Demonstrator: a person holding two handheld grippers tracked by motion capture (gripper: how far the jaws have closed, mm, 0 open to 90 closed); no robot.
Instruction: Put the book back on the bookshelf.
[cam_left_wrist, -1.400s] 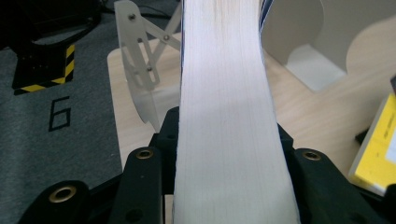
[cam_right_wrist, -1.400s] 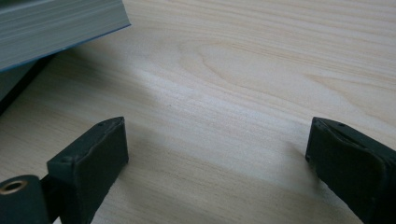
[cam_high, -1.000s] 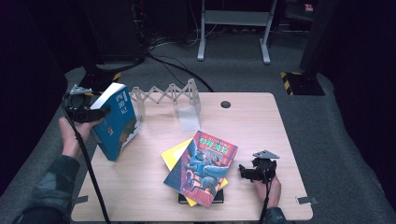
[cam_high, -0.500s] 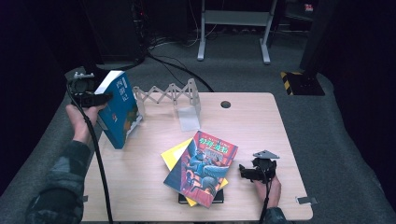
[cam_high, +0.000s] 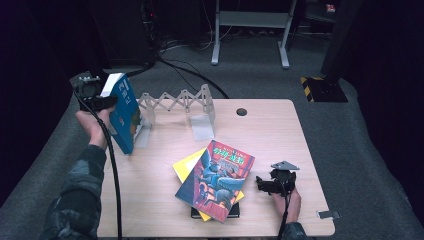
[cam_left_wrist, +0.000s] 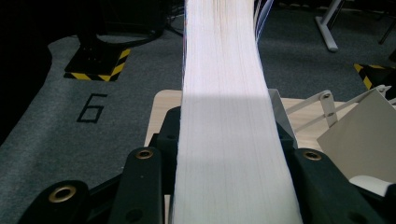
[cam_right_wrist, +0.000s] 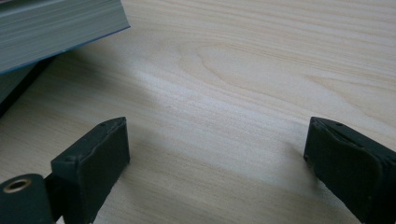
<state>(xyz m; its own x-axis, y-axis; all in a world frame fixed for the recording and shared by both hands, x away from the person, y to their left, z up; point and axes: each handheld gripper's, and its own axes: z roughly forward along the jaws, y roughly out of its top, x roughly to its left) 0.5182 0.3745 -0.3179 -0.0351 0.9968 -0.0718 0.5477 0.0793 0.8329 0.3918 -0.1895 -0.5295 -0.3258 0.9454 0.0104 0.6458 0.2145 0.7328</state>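
Note:
A blue book (cam_high: 124, 117) stands upright and tilted over the table's left edge, and my left gripper (cam_high: 102, 102) is shut on it near its top. The left gripper view looks along the book's white page edge (cam_left_wrist: 224, 126) between the two black jaws. A white accordion book rack (cam_high: 175, 102) stands just right of the book. My right gripper (cam_high: 264, 184) rests low on the table's front right, open, with only bare wood between its fingers (cam_right_wrist: 93, 158). A stack of books topped by a colourful illustrated one (cam_high: 217, 177) lies to its left.
A yellow book (cam_high: 184, 167) and a dark one sit under the colourful cover. The rack's pale divider plate (cam_left_wrist: 359, 135) rises close to the blue book. A round cable hole (cam_high: 242, 111) is at the table's back. Grey carpet and desk legs lie beyond.
My left gripper has lifted the blue book higher and turned it more upright, toward the rack's left end. The right gripper has stayed where it was.

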